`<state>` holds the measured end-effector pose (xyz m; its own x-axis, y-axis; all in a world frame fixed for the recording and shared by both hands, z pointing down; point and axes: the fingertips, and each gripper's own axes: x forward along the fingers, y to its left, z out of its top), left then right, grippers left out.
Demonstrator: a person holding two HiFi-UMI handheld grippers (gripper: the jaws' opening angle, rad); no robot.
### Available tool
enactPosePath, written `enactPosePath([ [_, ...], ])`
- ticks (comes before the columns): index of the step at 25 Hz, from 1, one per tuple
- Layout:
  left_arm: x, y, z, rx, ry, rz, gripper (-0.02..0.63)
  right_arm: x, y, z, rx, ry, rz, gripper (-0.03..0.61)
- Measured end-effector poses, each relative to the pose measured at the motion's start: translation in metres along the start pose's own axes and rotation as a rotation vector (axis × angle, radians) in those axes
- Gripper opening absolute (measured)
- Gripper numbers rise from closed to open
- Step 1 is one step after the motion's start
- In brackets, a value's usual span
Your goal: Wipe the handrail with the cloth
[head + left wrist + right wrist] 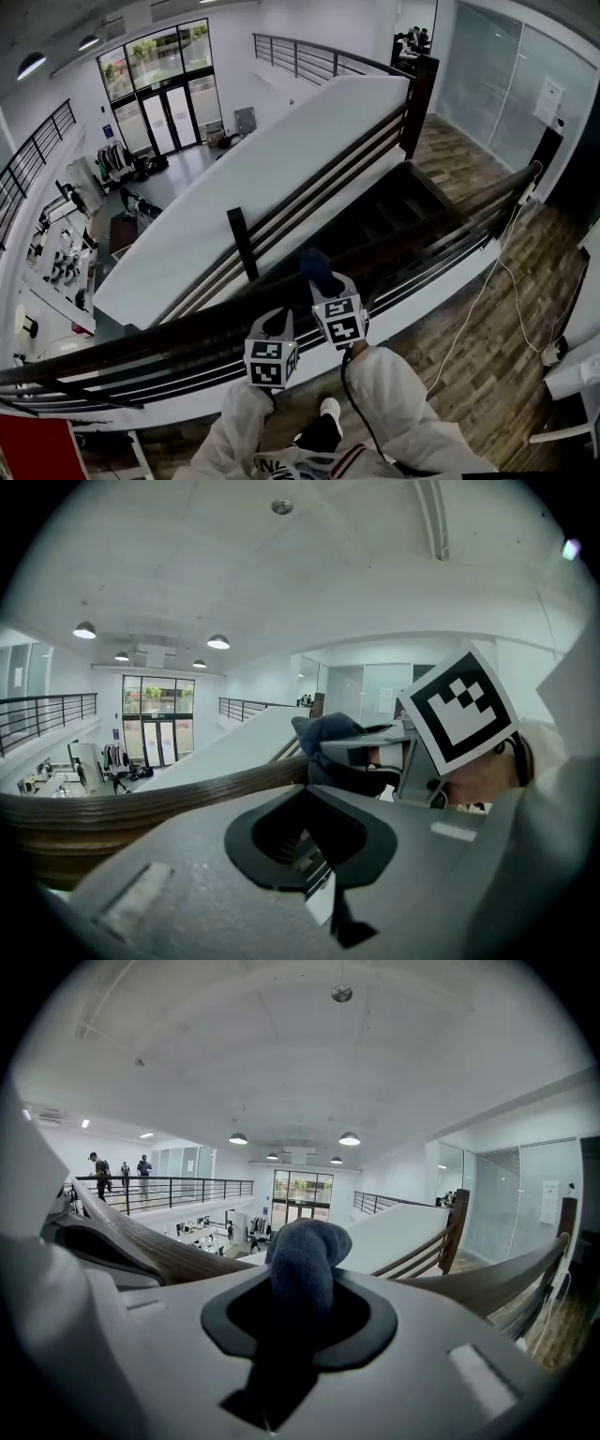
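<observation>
right gripper (302, 1321): fingers clamped on cloth (305, 1255), its long axis along fingers, end pointing forward | left gripper (309, 841): fingers together, empty | handrail (169, 330) crosswise

In the head view the left gripper (275, 323) and right gripper (326, 284) covered their own jaws. Only a dark tip of the cloth (314, 265) showed, and the handrail (141, 339) ran off the left edge.

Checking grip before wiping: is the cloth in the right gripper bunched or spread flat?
Bunched: the cloth pokes up as a rolled wad from the right gripper.
</observation>
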<state>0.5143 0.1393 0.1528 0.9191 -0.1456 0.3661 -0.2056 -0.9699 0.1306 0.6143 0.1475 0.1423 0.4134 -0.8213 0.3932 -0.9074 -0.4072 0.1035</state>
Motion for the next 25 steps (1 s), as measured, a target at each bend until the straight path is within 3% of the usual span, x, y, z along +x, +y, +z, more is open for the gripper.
enactPosePath([
  [11,0.054,-0.066,0.015,0.000,-0.015,-0.129,0.002,-0.011,-0.094,-0.014,-0.100,-0.019,-0.133,0.095],
  [16,0.074,-0.099,0.023,0.016,-0.017,-0.206,0.002,-0.017,-0.161,-0.021,-0.056,-0.003,-0.218,0.095],
  [20,0.078,-0.115,0.022,0.023,-0.009,-0.244,0.002,-0.019,-0.190,-0.024,0.002,0.018,-0.229,0.095],
  [25,0.075,-0.126,0.014,0.016,0.002,-0.267,0.002,-0.022,-0.222,-0.027,-0.076,0.025,-0.300,0.095],
])
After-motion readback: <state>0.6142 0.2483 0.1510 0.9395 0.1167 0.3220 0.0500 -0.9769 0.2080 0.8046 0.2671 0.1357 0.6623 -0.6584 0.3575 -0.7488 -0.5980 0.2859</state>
